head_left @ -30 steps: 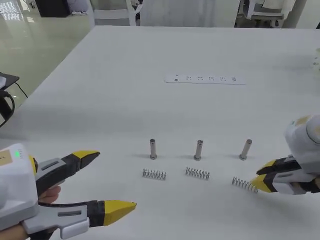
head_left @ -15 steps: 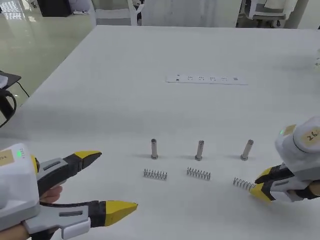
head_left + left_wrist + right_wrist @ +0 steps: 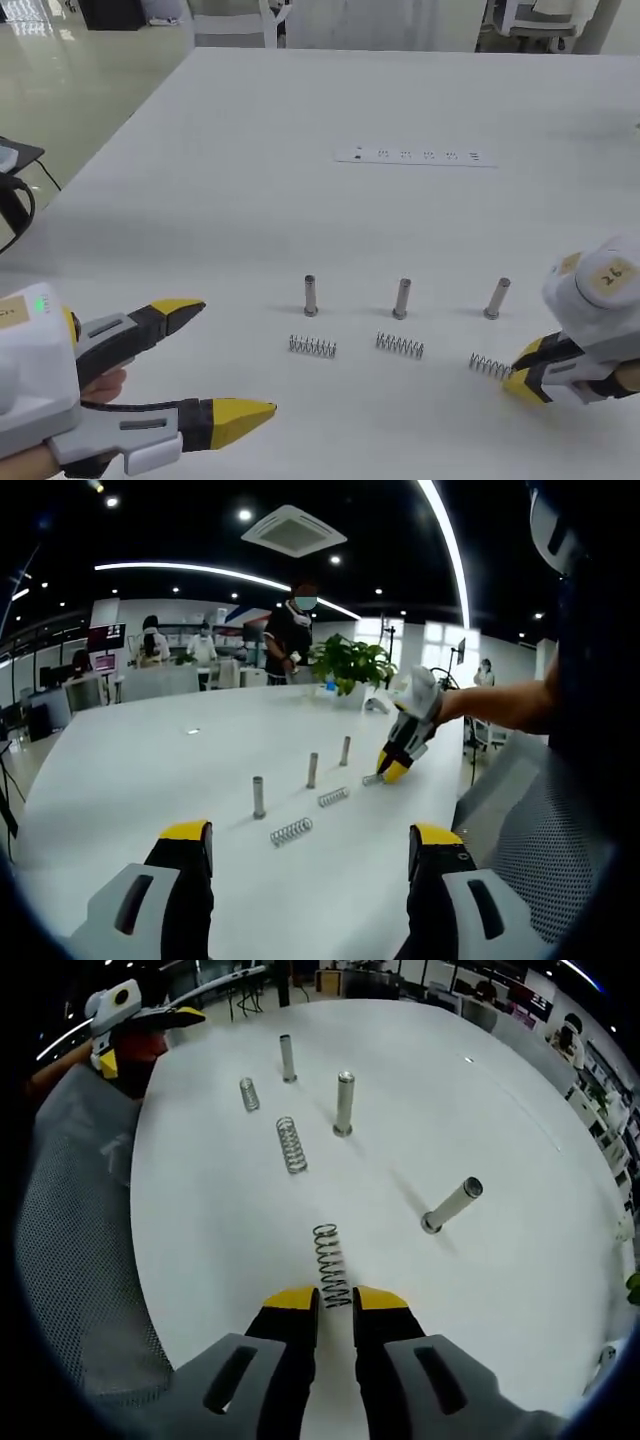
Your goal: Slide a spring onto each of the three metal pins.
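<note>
Three metal pins stand in a row on the white table: left, middle, right. A spring lies in front of each: left, middle, right. My right gripper lies low on the table at the right spring's outer end. In the right gripper view its yellow tips pinch the near end of that spring, which still rests on the table. My left gripper hovers wide open at the lower left with nothing between its fingers.
A white power strip lies farther back on the table. The table's left edge drops to the floor. Several people and a plant stand beyond the far end in the left gripper view.
My right gripper has settled lower at the right spring's end and its jaws have narrowed onto it. The left gripper has stayed put and open.
</note>
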A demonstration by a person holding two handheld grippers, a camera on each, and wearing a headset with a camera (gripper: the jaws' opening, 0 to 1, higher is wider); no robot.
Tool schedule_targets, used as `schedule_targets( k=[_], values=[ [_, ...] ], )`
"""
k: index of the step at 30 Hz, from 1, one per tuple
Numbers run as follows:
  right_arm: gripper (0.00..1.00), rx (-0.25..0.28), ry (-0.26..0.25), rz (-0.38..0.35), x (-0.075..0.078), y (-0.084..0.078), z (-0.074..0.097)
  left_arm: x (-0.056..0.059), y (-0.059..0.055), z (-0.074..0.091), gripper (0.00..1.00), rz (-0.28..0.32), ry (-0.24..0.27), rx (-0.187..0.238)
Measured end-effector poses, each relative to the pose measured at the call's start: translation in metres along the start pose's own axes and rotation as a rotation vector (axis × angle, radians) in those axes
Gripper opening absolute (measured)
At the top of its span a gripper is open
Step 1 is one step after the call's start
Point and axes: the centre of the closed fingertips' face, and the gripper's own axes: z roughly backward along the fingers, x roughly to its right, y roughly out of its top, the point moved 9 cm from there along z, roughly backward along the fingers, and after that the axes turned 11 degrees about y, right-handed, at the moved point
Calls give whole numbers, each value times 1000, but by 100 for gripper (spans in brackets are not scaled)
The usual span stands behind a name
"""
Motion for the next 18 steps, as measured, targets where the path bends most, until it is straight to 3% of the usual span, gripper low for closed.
schedule_targets(
  k=[18],
  values=[
    [8, 15, 9, -8, -3, 3, 0, 2, 1, 0, 76, -12, -15, -5]
  ],
)
